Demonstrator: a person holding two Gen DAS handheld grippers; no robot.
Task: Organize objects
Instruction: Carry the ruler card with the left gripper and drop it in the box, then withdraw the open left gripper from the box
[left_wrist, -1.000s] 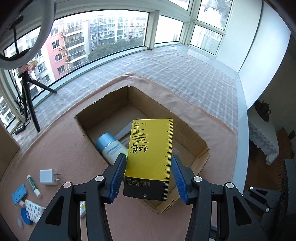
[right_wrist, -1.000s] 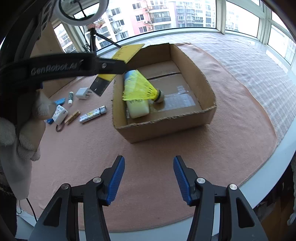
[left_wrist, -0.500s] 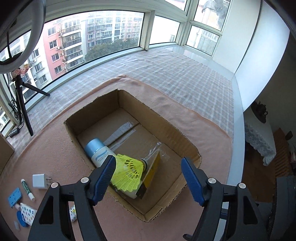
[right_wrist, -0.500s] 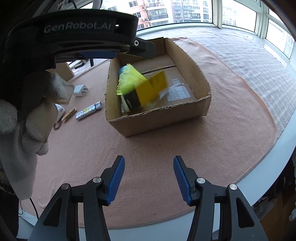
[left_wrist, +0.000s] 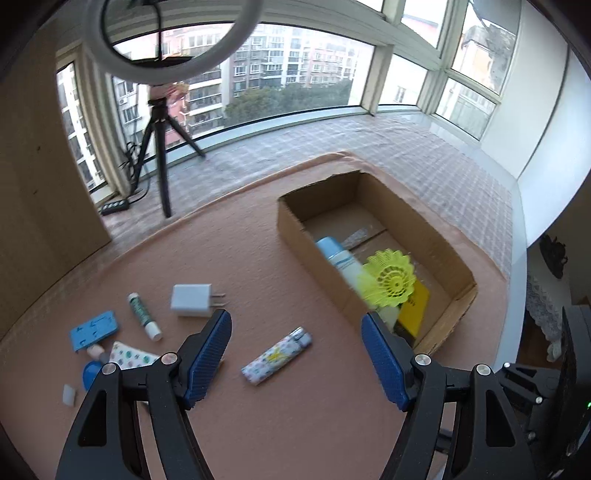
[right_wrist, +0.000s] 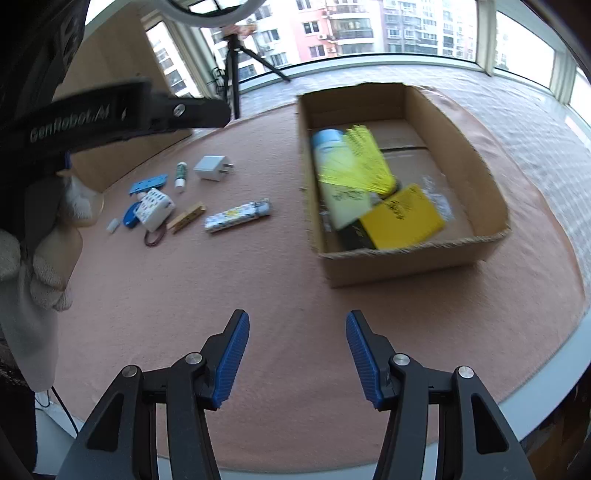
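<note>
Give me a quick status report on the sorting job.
Both grippers, left and right, open, empty. Yellow card lies in the box. Lighter nearest left gripper, nothing blocking.

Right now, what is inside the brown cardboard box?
The brown cardboard box holds a blue-capped bottle, a yellow shuttlecock and a yellow card. Anything beneath them is hidden.

A yellow card (right_wrist: 402, 218), yellow shuttlecock (left_wrist: 391, 278) and blue-capped bottle (left_wrist: 338, 254) lie inside the open cardboard box (left_wrist: 436, 236).

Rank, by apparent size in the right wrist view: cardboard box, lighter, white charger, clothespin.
1. cardboard box
2. lighter
3. clothespin and white charger: look alike in size, so left unranked.
</note>
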